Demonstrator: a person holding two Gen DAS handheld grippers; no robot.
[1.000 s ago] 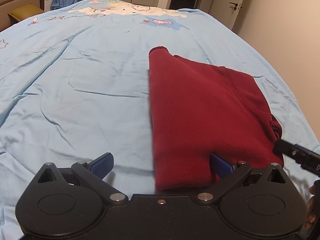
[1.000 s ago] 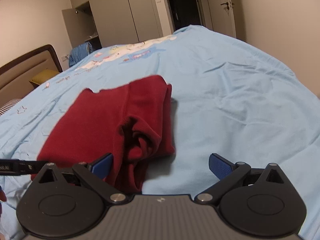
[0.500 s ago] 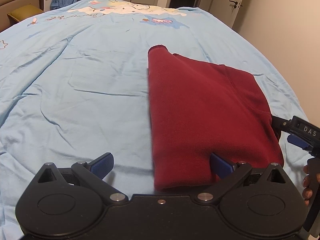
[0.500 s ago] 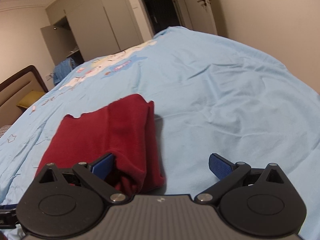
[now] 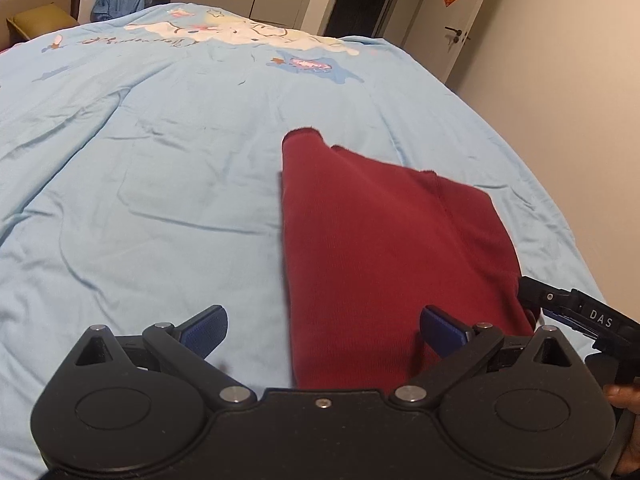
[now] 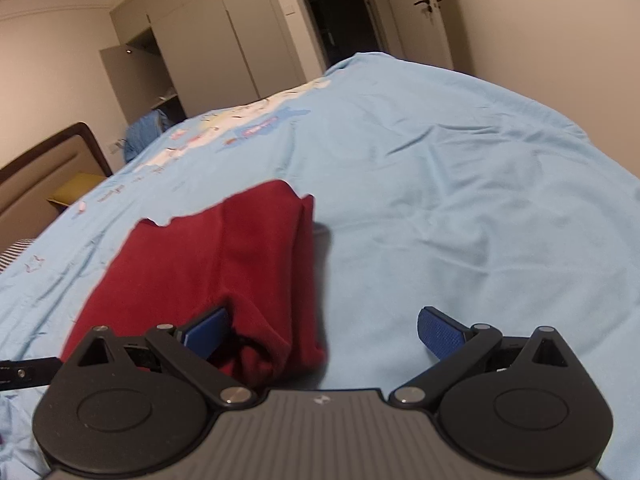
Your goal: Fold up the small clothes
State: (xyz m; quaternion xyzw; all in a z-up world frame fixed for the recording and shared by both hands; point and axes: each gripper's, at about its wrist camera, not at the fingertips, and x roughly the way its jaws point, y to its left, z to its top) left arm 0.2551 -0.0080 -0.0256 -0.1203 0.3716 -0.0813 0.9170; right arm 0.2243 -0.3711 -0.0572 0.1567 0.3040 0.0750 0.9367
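Note:
A dark red garment [image 5: 384, 248] lies folded into a rough rectangle on the light blue bedsheet [image 5: 140, 184]. My left gripper [image 5: 324, 328] is open at its near edge; the right blue pad sits over the cloth and the left pad over bare sheet. In the right wrist view the same garment [image 6: 224, 264] shows bunched folds at its near right corner. My right gripper [image 6: 322, 330] is open there, with its left pad against that bunched corner and its right pad over the sheet. The right gripper [image 5: 580, 316] also shows at the garment's right edge in the left wrist view.
The bedsheet [image 6: 460, 184] spreads wide on all sides, with a cartoon print [image 5: 240, 34] at the far end. A headboard [image 6: 44, 184] stands at the left, wardrobes [image 6: 208, 52] and a dark doorway [image 6: 340, 20] beyond the bed. A wall [image 5: 560, 80] runs along the right side.
The right gripper has come closer to the garment's near right corner, its left pad now at the bunched folds. The left gripper has tilted up slightly. The garment lies as before.

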